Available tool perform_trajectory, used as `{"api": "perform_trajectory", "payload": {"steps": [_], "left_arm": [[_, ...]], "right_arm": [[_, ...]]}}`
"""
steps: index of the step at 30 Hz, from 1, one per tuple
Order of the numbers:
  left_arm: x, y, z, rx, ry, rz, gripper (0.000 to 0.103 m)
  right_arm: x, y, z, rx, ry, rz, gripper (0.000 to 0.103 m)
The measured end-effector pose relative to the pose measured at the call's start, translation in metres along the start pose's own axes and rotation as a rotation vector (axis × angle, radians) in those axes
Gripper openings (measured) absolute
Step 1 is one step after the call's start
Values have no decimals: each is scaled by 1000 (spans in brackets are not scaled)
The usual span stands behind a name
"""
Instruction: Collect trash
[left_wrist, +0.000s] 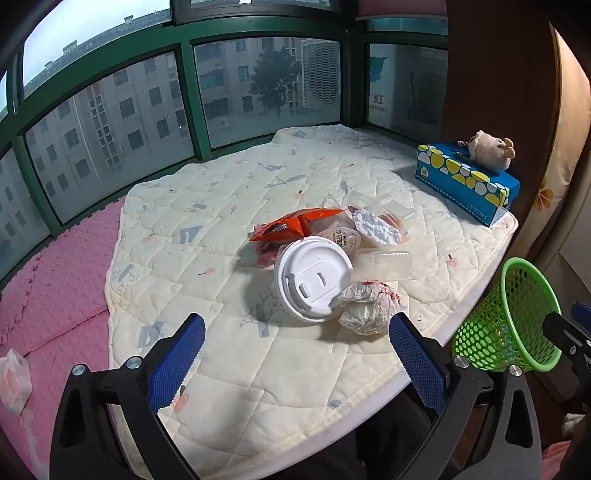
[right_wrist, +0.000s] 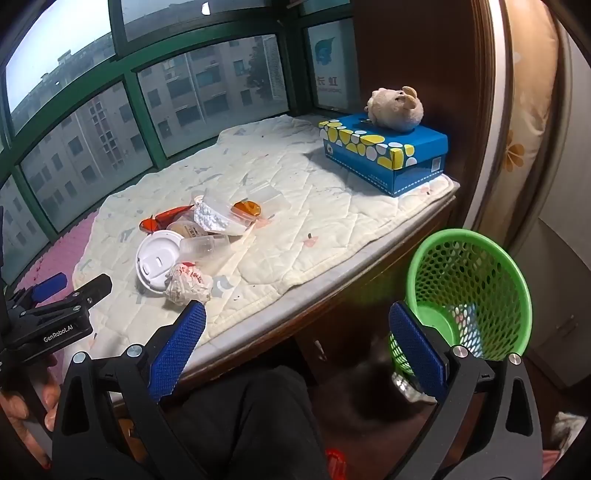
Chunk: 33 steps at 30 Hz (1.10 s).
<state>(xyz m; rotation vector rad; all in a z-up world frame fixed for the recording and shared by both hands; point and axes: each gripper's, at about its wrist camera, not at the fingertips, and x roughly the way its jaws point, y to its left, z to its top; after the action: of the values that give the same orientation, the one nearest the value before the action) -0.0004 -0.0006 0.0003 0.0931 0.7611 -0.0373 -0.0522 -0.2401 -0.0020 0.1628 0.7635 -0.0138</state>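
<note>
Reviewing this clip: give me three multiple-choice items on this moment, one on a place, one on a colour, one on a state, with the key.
1. Where does the plush toy lie?
A. on the blue tissue box
B. in the basket
C. on the pink mat

2. What colour is the mesh basket?
A. red
B. green
C. white

3. How do both grippers stand?
A. shut on the cup
B. shut on nothing
C. open, holding nothing

Key: 1 A, the toy rests on the box top. 2 B, its mesh is bright green. 3 C, the left gripper and the right gripper show wide, bare gaps.
</note>
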Motion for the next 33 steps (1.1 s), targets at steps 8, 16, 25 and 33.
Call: {"api": "perform_trajectory", "payload": {"steps": [8,16,25,33], "left_arm": [[-1,2,0,-19,6,-11,97],[-3,-1,-3,-20,11,-16,97],[-2,-2,-4,-20,15,-17,97],[-2,-3,-4,-26,20,-15,97]], "right_arm": [[0,-2,0,9,-2,6,98],[-1,-5,1,14,1,4,98],[2,-4,0,19,5,0,98],[3,-2,-1,16,7,1,98]]}}
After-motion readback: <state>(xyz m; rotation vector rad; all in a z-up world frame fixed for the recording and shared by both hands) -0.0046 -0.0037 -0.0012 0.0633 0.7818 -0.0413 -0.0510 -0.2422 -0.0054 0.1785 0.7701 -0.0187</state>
